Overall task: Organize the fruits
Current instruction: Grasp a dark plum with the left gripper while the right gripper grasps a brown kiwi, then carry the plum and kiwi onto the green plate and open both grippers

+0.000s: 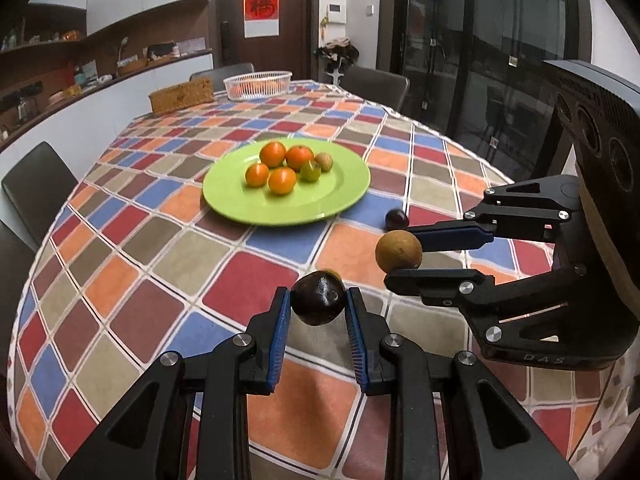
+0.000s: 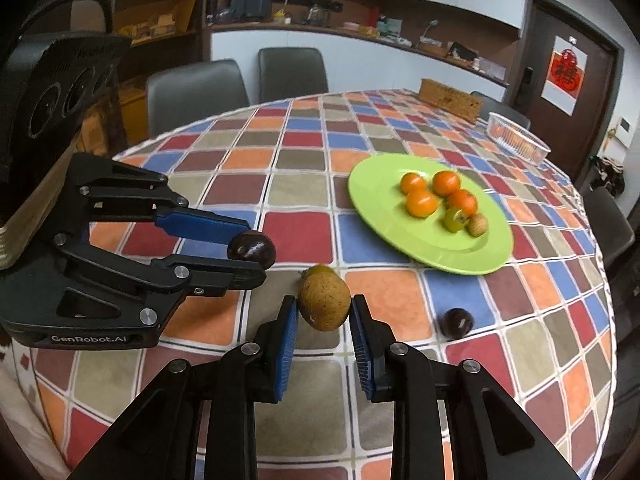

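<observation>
My left gripper (image 1: 318, 300) is clamped on one dark plum (image 1: 318, 298), held between its blue pads above the checked tablecloth (image 1: 132, 264). My right gripper (image 2: 324, 310) is clamped on one brown fruit (image 2: 325, 302), and the two grippers sit just beside each other near the table's edge. A second dark plum (image 2: 457, 322) lies loose on the cloth, near the rim of the green plate (image 1: 344, 184). I can also make out a bit of a yellowish fruit (image 2: 318, 270) behind the brown one, too hidden to identify.

On the plate I count six fruits: four oranges (image 1: 273, 154), one green fruit (image 1: 311, 171) and one small tan fruit (image 1: 324, 161), all bunched together. At the far end of the table stand one white basket (image 1: 258, 84) and one woven box (image 1: 182, 97).
</observation>
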The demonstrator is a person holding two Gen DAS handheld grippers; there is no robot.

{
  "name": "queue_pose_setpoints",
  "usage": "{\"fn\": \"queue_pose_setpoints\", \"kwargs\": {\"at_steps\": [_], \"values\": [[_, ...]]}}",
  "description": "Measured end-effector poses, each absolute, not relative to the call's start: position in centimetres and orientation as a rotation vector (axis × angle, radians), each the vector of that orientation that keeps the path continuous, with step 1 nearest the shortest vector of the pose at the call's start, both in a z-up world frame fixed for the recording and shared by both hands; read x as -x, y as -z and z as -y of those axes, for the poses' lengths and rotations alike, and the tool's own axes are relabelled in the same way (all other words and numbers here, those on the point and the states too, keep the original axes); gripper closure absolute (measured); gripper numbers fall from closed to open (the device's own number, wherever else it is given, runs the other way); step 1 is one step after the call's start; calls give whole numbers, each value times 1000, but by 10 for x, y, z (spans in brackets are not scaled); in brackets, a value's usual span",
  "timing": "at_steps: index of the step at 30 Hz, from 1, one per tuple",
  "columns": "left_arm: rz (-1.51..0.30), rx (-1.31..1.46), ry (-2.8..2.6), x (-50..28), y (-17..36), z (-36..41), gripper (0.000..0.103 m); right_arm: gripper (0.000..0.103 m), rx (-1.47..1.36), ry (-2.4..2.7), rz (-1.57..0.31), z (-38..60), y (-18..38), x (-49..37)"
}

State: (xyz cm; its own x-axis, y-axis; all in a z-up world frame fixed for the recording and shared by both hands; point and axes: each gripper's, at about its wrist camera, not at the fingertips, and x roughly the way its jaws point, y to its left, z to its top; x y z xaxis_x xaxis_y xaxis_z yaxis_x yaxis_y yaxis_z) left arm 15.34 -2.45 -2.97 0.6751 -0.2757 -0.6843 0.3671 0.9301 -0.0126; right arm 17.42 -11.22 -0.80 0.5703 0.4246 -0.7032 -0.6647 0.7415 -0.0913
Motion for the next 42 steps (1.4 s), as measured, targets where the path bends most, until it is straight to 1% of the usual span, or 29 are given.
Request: {"fn": "queue_pose_setpoints", "kwargs": {"at_steps": [10,22,29,42], "values": [[-679,-120,333,-162,-2,28,75,75,271,-569,-651,131,-24,-183],[-654,-73,305,-212,-24,27,75,75,150,-504,-651,148,-50,-233],[-680,-71,284,-251,-23,24,75,75,121,-469,-702,152,-46,-271],[-795,5,275,-316,3,16,75,75,93,-420,-828,157,-19,-334]]}}
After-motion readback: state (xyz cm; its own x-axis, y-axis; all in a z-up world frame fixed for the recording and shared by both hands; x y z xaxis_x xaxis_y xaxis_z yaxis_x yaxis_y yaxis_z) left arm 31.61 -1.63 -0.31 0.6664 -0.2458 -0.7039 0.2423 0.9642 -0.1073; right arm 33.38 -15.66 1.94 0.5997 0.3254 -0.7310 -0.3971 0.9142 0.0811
